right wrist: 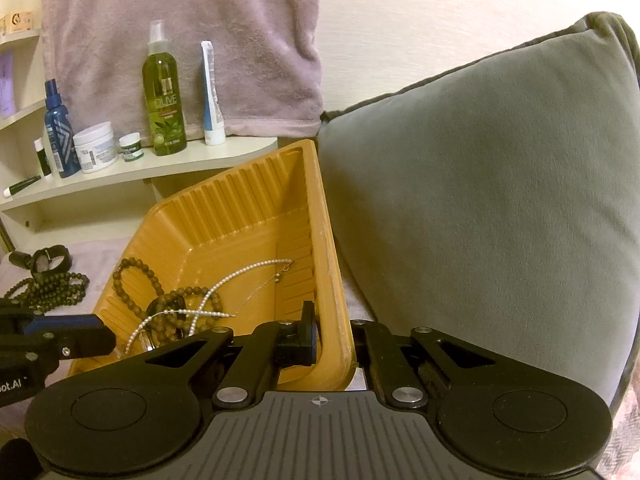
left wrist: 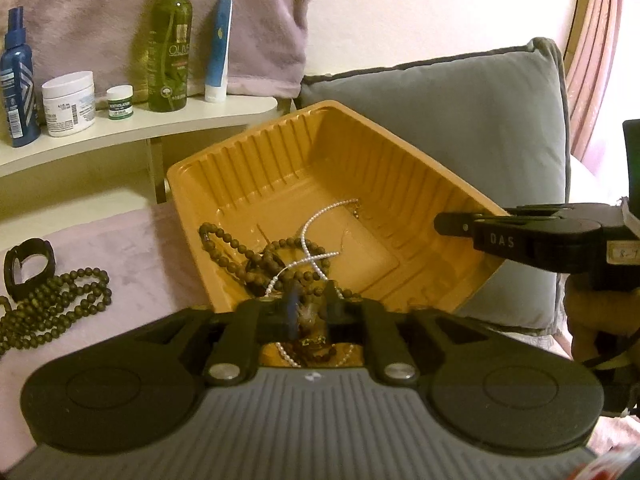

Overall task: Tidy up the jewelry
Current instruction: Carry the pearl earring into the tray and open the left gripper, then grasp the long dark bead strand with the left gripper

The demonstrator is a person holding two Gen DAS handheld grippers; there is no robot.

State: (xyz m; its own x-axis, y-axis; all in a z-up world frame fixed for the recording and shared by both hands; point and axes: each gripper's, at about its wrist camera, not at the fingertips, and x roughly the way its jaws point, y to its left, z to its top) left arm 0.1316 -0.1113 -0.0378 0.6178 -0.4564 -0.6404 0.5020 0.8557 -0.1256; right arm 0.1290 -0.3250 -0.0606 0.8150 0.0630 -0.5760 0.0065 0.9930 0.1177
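Note:
An orange plastic tray (left wrist: 280,152) rests tilted on the pink blanket against a grey cushion. In it lie dark wooden bead strands (left wrist: 244,256) and a white pearl necklace (left wrist: 316,224). My right gripper (right wrist: 332,344) is shut on the tray's right rim (right wrist: 332,280); it also shows in the left wrist view (left wrist: 460,224). My left gripper (left wrist: 312,308) is low over the tray's near edge, its fingers close together around something small and blurred among the jewelry. A second bead strand (left wrist: 52,308) and a black watch (left wrist: 28,264) lie left of the tray.
A cream shelf (left wrist: 132,128) behind holds a green olive bottle (left wrist: 170,48), a blue spray bottle (left wrist: 18,80), white jars (left wrist: 70,104) and a tube (left wrist: 218,52). The grey cushion (right wrist: 480,200) fills the right side. A pink towel (right wrist: 180,40) hangs behind.

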